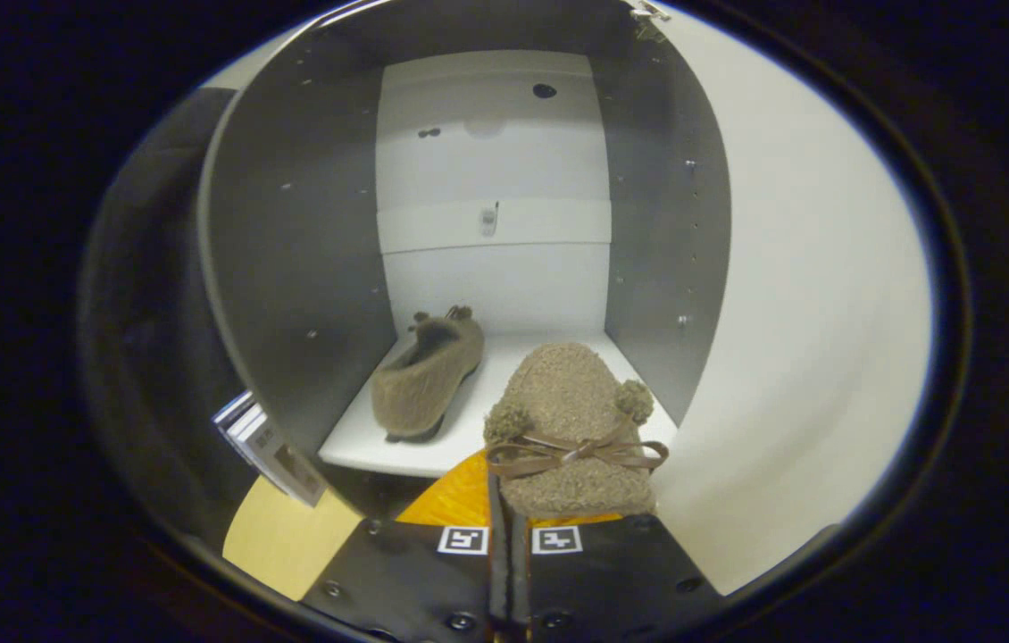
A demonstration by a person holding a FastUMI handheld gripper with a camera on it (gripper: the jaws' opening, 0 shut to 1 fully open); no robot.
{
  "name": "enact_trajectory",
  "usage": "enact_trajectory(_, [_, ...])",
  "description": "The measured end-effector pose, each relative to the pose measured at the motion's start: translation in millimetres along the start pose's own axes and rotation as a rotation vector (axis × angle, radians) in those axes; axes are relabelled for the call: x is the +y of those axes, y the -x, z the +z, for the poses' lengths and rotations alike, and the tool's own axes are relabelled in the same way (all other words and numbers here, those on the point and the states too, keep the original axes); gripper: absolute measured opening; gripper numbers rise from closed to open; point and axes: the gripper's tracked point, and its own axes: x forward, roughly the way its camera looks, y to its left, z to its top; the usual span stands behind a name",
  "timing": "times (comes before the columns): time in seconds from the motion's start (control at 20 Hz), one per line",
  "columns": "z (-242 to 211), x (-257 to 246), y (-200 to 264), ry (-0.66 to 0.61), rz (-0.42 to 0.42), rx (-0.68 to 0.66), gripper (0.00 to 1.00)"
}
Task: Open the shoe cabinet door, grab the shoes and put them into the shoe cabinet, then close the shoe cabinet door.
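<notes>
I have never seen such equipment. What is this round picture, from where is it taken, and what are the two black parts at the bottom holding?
A person carries a hand-held gripper with two fingers; the camera rides on it and looks forward along them. The fingers are closed together on the near edge of a fuzzy brown shoe with a bow and pompoms. Ahead stands the open shoe cabinet, its door swung aside. A second matching shoe already lies on the white shelf inside.

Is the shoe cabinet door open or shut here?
Open. The door is swung aside, baring the cabinet's shelf, where one slipper lies; a second slipper is in the closed tongs.
</notes>
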Motion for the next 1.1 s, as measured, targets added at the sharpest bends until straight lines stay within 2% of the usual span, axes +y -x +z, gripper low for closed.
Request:
enact_trajectory(0.3, [33.2,-2.3,-88.6,-0.014,-0.030,-0.003,0.04])
enact_trajectory(0.5, [26.6,-2.4,-138.0,0.026,-0.037,0.042,0.04])
enact_trajectory(1.05, [15.5,-9.5,-179.4,0.001,-0.035,0.125,0.04])
enact_trajectory(1.1, [15.3,-11.1,-179.3,0.009,-0.045,0.123,0.07])
